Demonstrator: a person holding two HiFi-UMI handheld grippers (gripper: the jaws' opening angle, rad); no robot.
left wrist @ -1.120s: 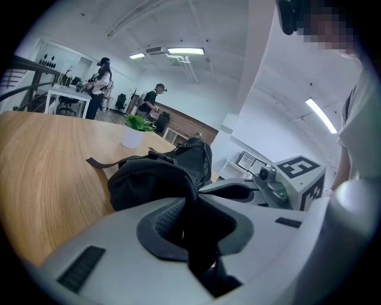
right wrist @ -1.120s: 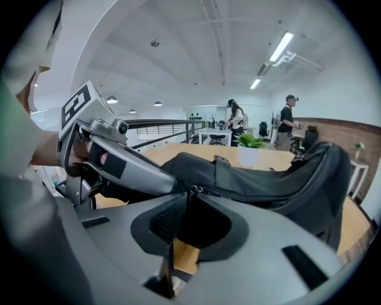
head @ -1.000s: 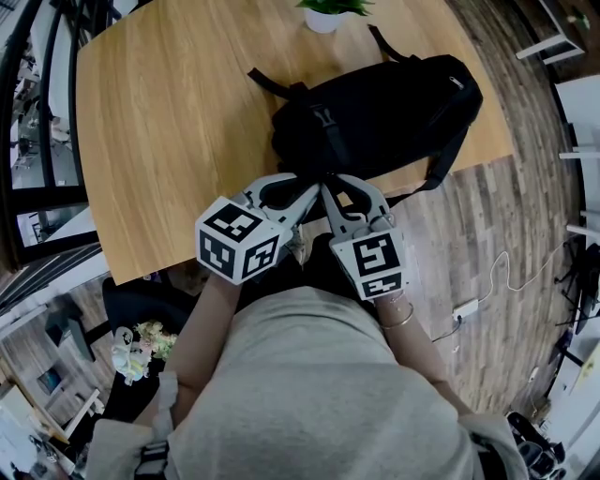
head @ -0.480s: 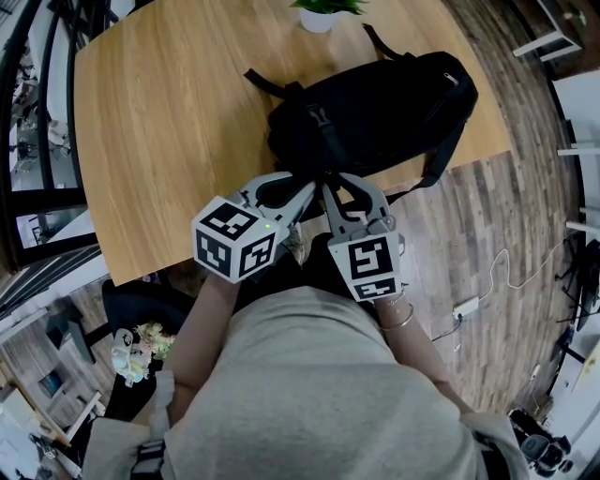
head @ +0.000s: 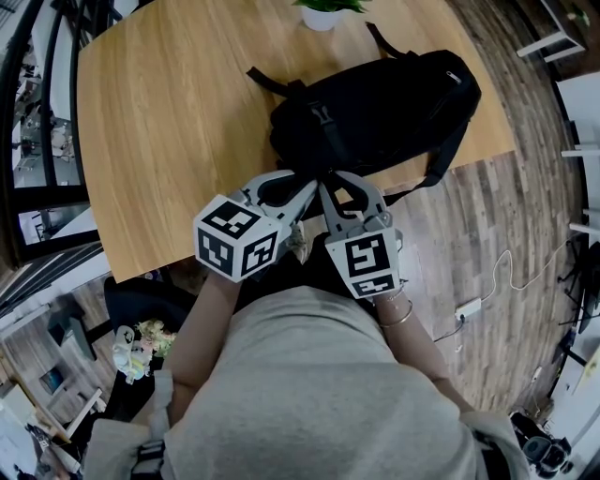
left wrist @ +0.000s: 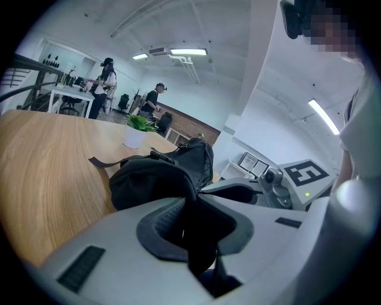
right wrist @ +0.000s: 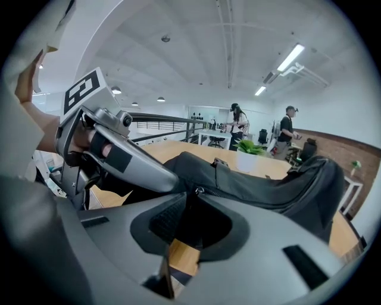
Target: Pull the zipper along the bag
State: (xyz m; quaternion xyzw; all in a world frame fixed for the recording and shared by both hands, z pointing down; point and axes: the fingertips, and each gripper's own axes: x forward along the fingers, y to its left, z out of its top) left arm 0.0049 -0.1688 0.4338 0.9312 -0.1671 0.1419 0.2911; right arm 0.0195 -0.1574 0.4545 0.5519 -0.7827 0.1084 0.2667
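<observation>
A black bag point(head: 375, 103) lies on the wooden table point(head: 169, 122), its near end at the table's front edge. Both grippers meet at that near end. My left gripper point(head: 312, 190) is shut on a fold of the bag's black fabric point(left wrist: 155, 179), which fills the space between its pads. My right gripper point(head: 325, 185) sits right beside it, tips nearly touching the left one's. In the right gripper view its jaws point(right wrist: 189, 201) are shut just below the small metal zipper slider point(right wrist: 196, 191), on the dark pull hanging from it. The zipper line runs away along the bag point(right wrist: 268, 184).
A white pot with a green plant point(head: 323, 11) stands at the table's far edge behind the bag. A bag strap point(head: 441, 169) hangs over the table's right edge. A white cable point(head: 497, 272) lies on the plank floor. Two people stand at desks far behind.
</observation>
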